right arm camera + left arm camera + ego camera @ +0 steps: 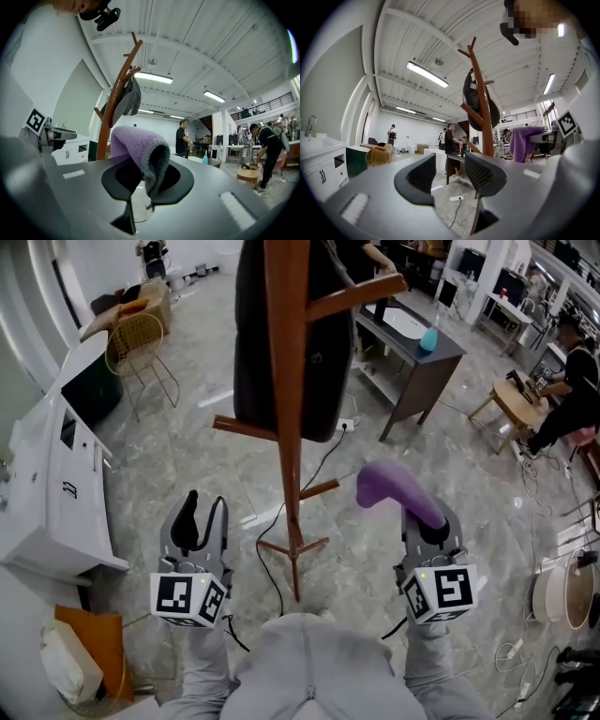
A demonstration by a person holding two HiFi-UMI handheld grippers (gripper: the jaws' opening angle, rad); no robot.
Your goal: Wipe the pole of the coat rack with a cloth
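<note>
The brown wooden coat rack pole (287, 399) stands upright in the middle of the head view, with a black bag (281, 343) hanging on it. My right gripper (424, 521) is to the right of the pole, apart from it, shut on a purple cloth (394, 487) that folds over its jaws. The cloth (138, 147) drapes between the jaws in the right gripper view, with the pole (112, 108) beyond at the left. My left gripper (202, 521) hangs left of the pole, open and empty. In the left gripper view the pole (483, 108) rises past the open jaws.
A white cabinet (47, 484) stands at the left, a wire chair (141, 343) behind it. A dark table (412, 343) with a blue bottle (429, 337) is at the back right. A cable (272, 559) lies on the floor by the rack's base. A person (562, 399) sits far right.
</note>
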